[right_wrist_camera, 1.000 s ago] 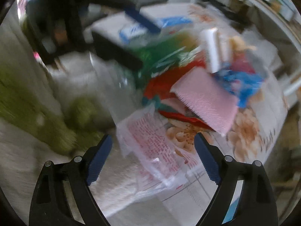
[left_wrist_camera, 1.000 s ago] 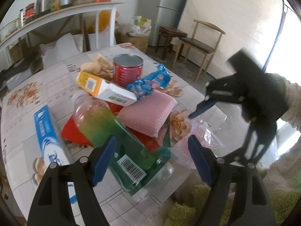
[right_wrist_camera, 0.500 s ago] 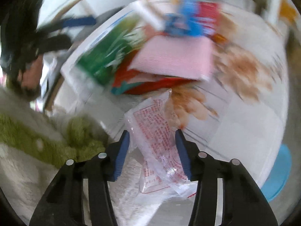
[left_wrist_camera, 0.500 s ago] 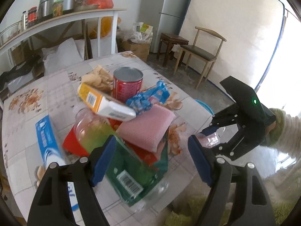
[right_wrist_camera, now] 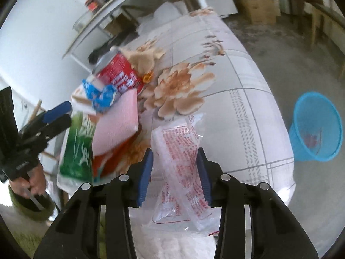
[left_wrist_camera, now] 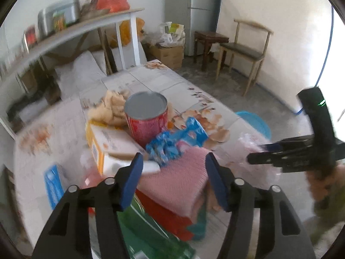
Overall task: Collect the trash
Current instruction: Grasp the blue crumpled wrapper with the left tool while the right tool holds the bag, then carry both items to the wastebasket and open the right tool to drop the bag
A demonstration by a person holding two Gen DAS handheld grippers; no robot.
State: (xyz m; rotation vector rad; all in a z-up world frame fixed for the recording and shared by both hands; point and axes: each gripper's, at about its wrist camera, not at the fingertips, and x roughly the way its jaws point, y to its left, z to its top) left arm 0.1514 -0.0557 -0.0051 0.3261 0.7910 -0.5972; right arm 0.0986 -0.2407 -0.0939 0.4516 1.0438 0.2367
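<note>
Since the right tongs have just been closing around the limp clear wrapper at the desk edge, it could slip before reaching the blue bin, while the left tongs hover half-open and empty.

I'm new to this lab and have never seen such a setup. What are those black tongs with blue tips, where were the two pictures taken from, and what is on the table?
No robot is here: a person holds a two-finger gripper in each hand, and a fisheye camera on each looks along its fingers.

In the left wrist view, the left gripper hangs open over a pile on the flowered table: a red can, a blue wrapper, a pink pad, a yellow and white box and a green packet. The other gripper shows at its right edge.

In the right wrist view, the right gripper has just been closing, and its pads now press on a clear bag with red print. A blue basket stands on the floor beside the table, probably for the trash.
</note>
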